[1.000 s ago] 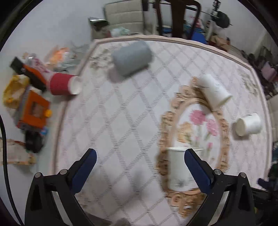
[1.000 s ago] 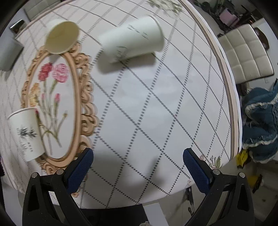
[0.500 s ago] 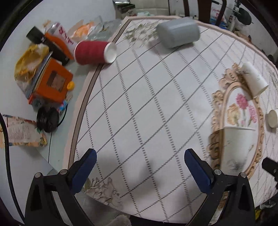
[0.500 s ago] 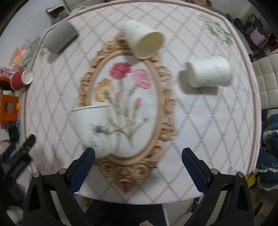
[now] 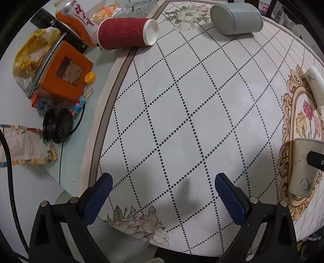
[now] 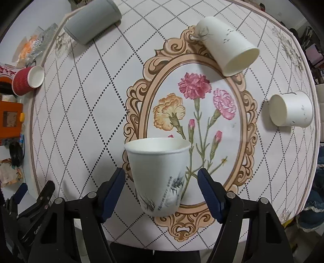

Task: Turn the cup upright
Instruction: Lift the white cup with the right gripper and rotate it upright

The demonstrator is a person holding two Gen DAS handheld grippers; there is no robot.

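Note:
A white paper cup with a dark plant print (image 6: 160, 176) stands upright on the flower mat, between the open fingers of my right gripper (image 6: 161, 192), which do not touch it. It also shows at the right edge of the left wrist view (image 5: 303, 168). A second white cup (image 6: 226, 45) lies on its side at the top of the oval frame, a third (image 6: 290, 109) lies at the right. A grey cup (image 6: 93, 22) and a red ribbed cup (image 6: 27, 80) lie on their sides at the left. My left gripper (image 5: 161, 194) is open and empty over the mat's near-left part.
Left of the mat (image 5: 182, 101) on the table lie an orange box (image 5: 60, 72), a yellow bag (image 5: 30, 52), a black cable reel (image 5: 57, 125), a snack packet (image 5: 22, 145) and a glass ashtray (image 5: 133, 9). A white chair (image 6: 320, 95) stands at the right.
My right gripper has swung left and closed in on the upright printed cup, and its fingers have narrowed around it. My left gripper has moved left toward the mat's edge and lower.

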